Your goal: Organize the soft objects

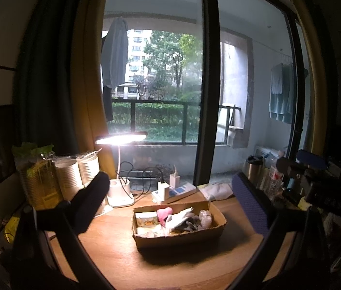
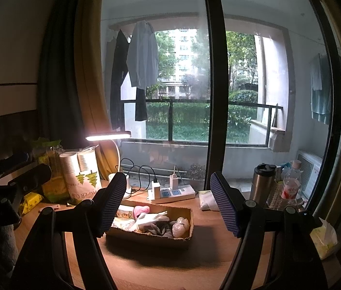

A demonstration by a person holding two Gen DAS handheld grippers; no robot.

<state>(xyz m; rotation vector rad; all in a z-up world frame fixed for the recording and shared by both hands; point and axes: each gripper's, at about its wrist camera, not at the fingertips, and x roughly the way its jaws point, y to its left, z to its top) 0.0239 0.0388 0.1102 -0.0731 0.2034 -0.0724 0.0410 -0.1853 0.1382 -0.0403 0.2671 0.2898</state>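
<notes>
On the wooden desk stands a shallow cardboard box [image 1: 177, 238] [image 2: 146, 238]. It holds a pink heart-shaped soft thing [image 1: 164, 213] [image 2: 141, 211], a white cloth [image 1: 180, 216] [image 2: 151, 217], a grey sock [image 1: 192, 226] [image 2: 158, 228], a clear crumpled bag [image 1: 205, 217] [image 2: 180, 226] and a printed tissue packet [image 1: 146, 218]. My left gripper [image 1: 170, 178] hovers in front of the box, open and holding nothing. My right gripper [image 2: 168, 177] hangs before the box too, open and holding nothing; the box lies between and below its fingers.
Behind the box are a lit desk lamp [image 1: 122, 140], a power strip with chargers [image 2: 170, 193] and stacked paper cups [image 2: 81, 171]. A steel flask [image 2: 263, 183], a water bottle [image 2: 291, 183] and a tissue pack [image 2: 322, 239] stand on the right. A glass door closes the back.
</notes>
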